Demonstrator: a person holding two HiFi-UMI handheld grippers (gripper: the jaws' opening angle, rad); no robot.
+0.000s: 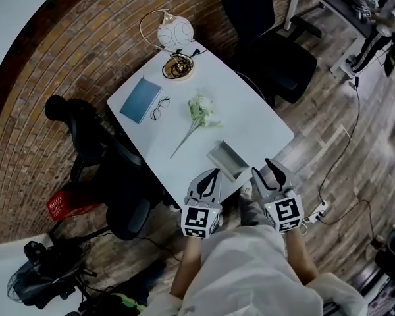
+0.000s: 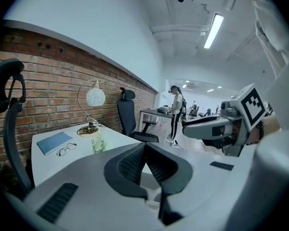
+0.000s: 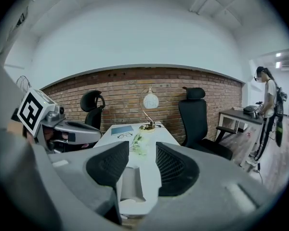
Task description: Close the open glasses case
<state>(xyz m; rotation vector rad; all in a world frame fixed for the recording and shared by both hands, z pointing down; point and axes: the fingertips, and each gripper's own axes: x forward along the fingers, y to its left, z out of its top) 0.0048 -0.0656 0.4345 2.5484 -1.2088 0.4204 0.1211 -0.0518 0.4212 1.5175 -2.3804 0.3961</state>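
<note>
Starting at the left gripper point(image 2: 144, 147): got the pads point(image 2: 130, 165) pinched tip to tip with nothing between them, so basically idling, hanging just off the near edge of the white table point(image 1: 250, 114). Over on the right gripper point(image 3: 142, 150), got the pads point(image 3: 108, 165) spread apart and gripping nothing, but lined up so the open glasses case point(image 3: 127, 182) sits framed in the gap just ahead, not touched yet. Reads like an approach pose to me: probably keeping that side wide to get at the lid, with the left hanging back as a spare to steady things. Looking down from the head view, can spot the case near the table's front edge, just ahead of both grippers, hollow side up; can't call which side the hinge is on. Further back: a pale flower sprig point(image 1: 201, 110) mid-table, then eyeglasses point(image 1: 159, 108) beside a blue notebook point(image 1: 141, 99), and a globe lamp point(image 1: 172, 35) at the far end. Guessing zero progress on the closing so far.
</note>
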